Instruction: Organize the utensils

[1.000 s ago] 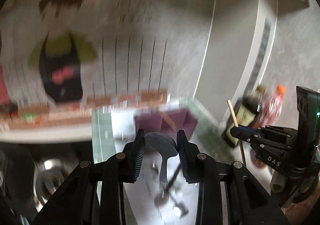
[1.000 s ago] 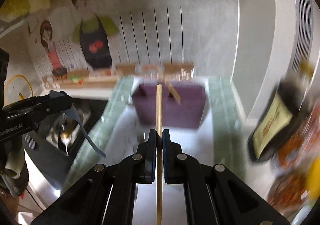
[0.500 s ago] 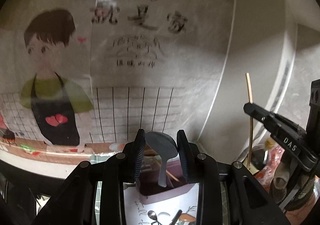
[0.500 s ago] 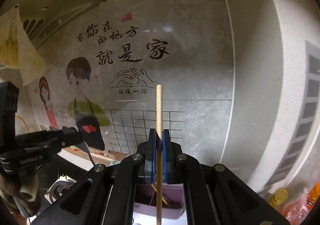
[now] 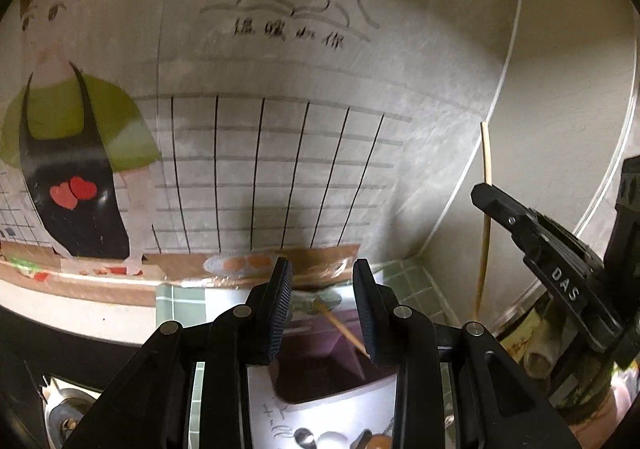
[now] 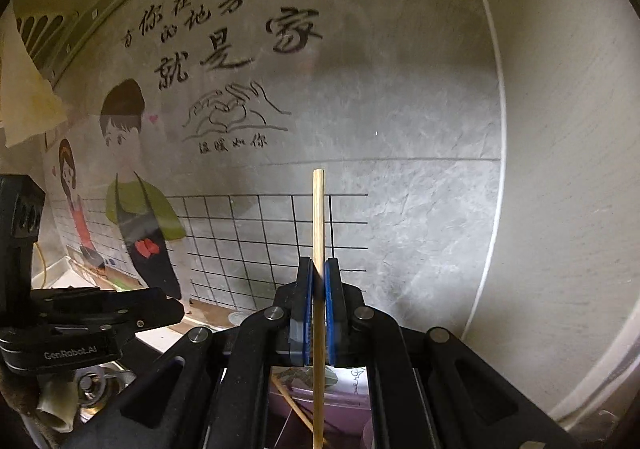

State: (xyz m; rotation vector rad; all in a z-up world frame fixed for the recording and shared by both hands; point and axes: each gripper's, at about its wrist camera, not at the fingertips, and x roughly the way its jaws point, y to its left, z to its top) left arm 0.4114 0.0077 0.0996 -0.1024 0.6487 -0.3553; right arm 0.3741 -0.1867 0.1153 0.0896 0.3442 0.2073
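A single wooden chopstick (image 6: 319,249) is clamped upright between the blue pads of the right gripper (image 6: 319,281), its upper end standing well above the fingertips and its lower part running down between the black finger arms. In the left wrist view the same chopstick (image 5: 486,169) is seen to the right of the left gripper, passing behind the tip of the right gripper (image 5: 486,197).

Below and just ahead of the right gripper a purple holder (image 6: 348,409) is seen, with a second chopstick (image 6: 292,405) leaning slantwise inside it. The same purple holder (image 5: 320,369) lies directly beneath and ahead of the left gripper (image 5: 322,289), the leaning chopstick (image 5: 340,325) showing between its fingers.

The left gripper's jaws are held partly apart, and nothing is seen gripped between the ribbed pads (image 5: 280,309); no spoon is visible there.

Under the left gripper, nearest the camera, a printed white mat (image 5: 280,421) is visible with some small metal utensils (image 5: 304,437) lying on it. Beyond both grippers a wall mural (image 6: 132,185) with cartoon figures, a drawn grid and calligraphy fills the background.
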